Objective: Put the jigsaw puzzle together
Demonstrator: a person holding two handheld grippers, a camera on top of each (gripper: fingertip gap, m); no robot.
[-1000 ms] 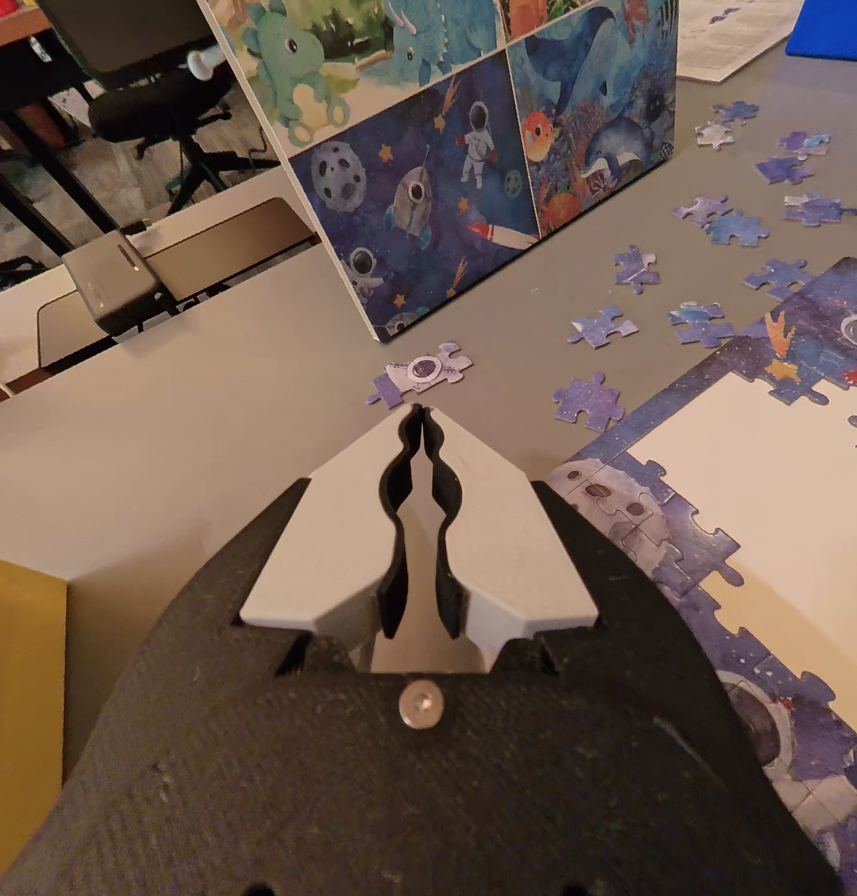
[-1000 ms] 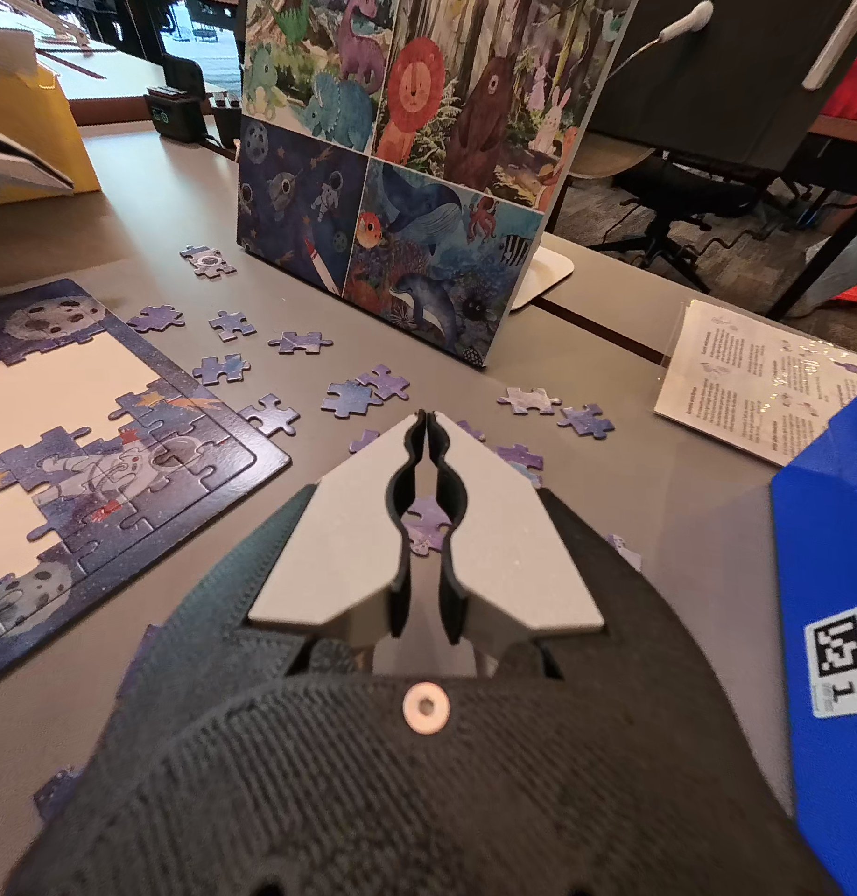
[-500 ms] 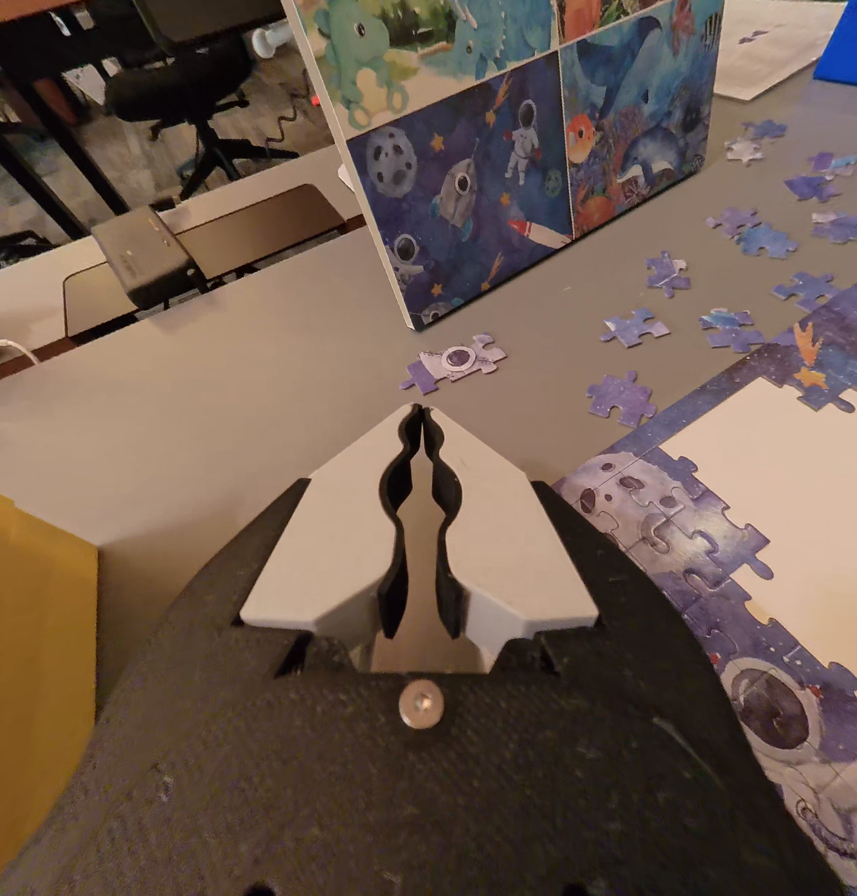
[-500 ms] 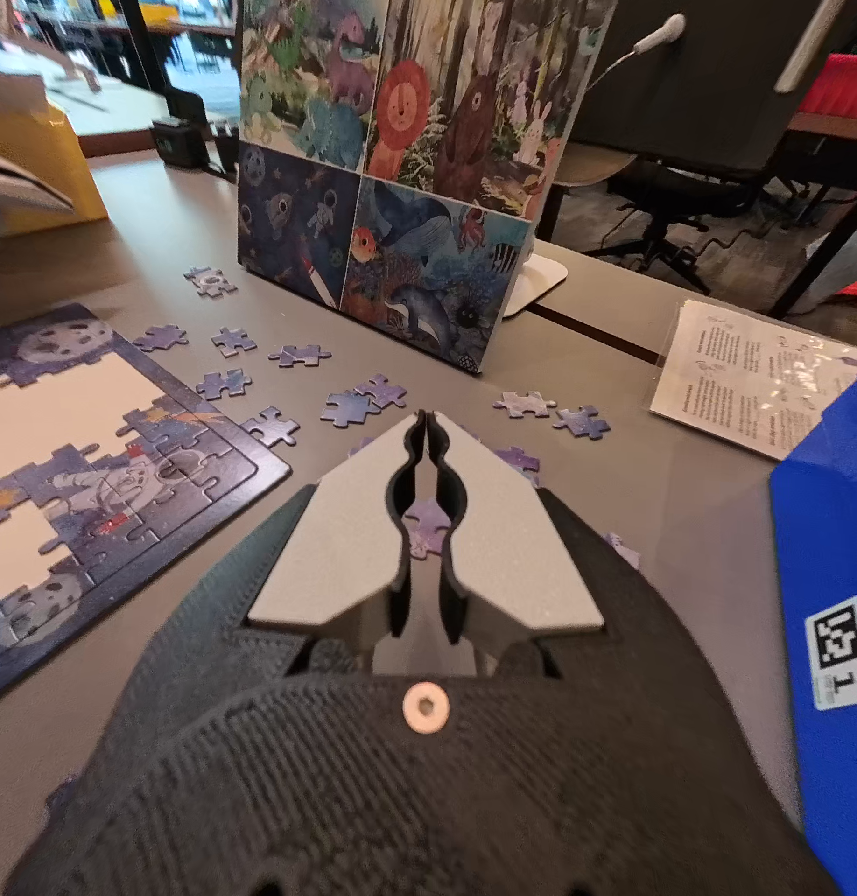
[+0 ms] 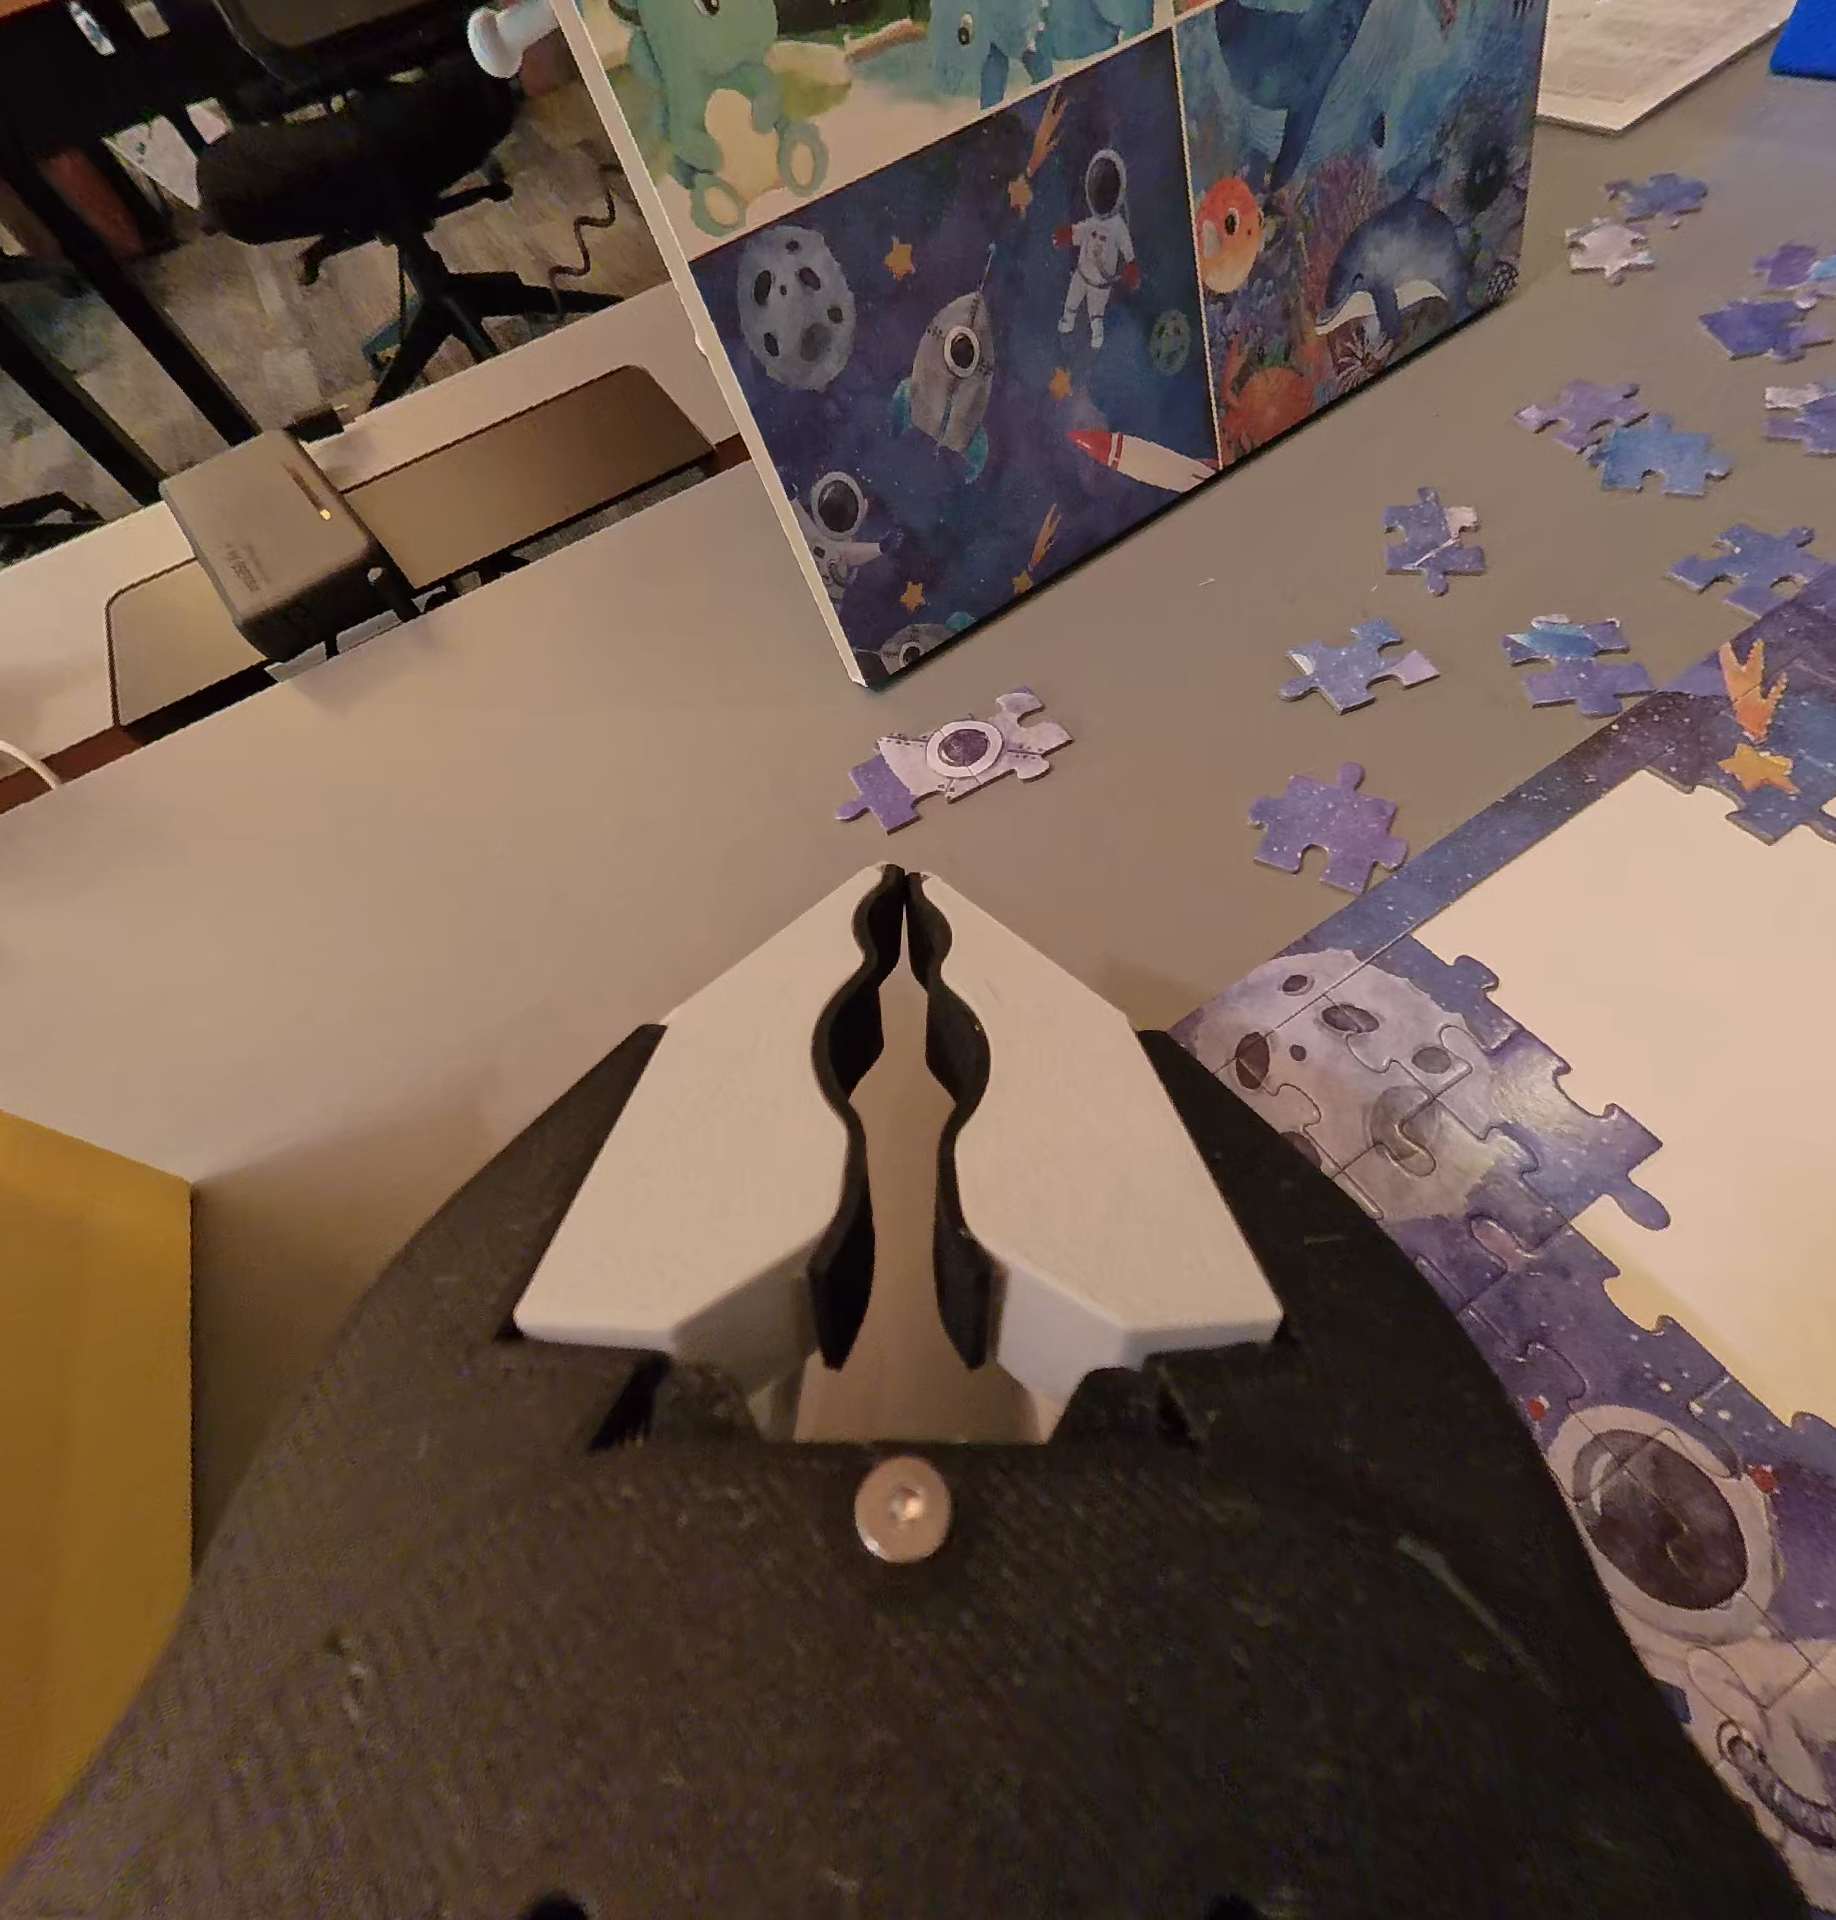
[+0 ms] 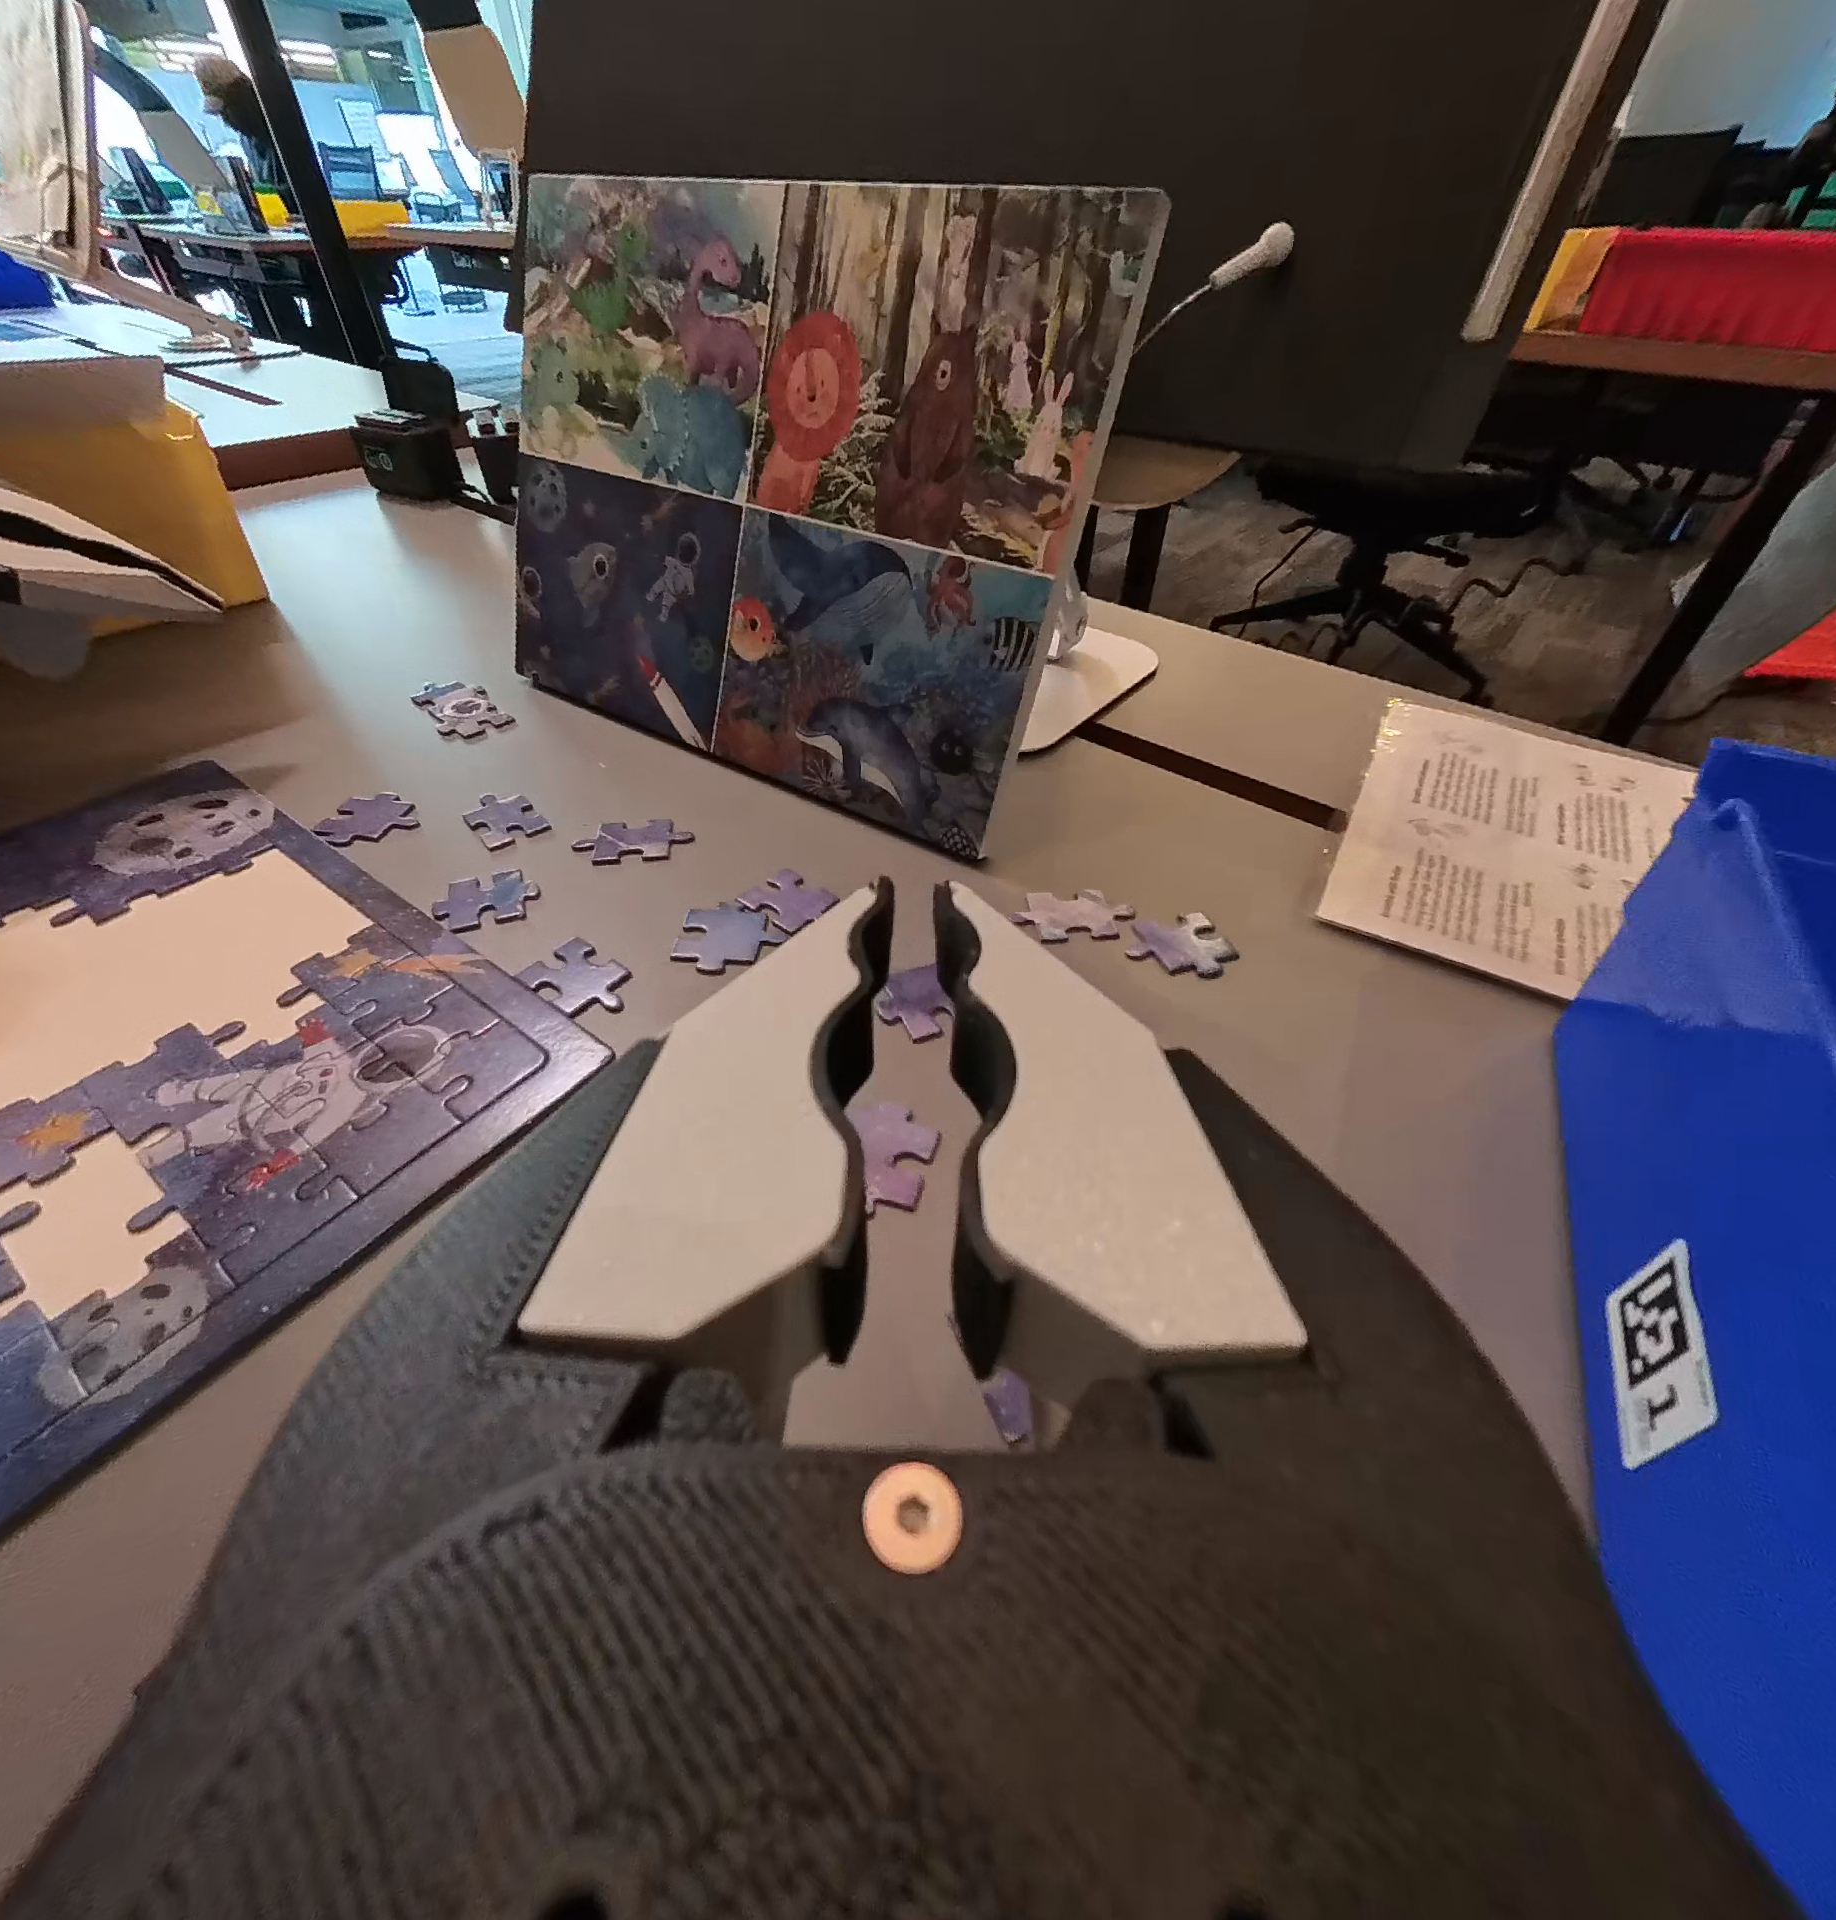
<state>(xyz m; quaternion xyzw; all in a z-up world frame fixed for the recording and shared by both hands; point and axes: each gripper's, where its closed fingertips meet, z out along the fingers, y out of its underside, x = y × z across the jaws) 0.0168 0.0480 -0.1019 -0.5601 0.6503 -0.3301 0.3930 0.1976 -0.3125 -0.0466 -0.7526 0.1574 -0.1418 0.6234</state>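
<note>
My right claw stands narrowly parted with nothing pinched, poised over the desk; through the slit I see a purple puzzle piece lying flat below, and a second piece nearer my wrist; more loose pieces lie scattered to both sides; the half-built puzzle board sits toward the desk's left edge, the picture box stands upright beyond, a blue bin at the right edge beside a printed sheet. My left claw is pinched closed on nothing; just ahead lies a joined rocket piece, apart from my tips; a yellow box sits at the near left.
</note>
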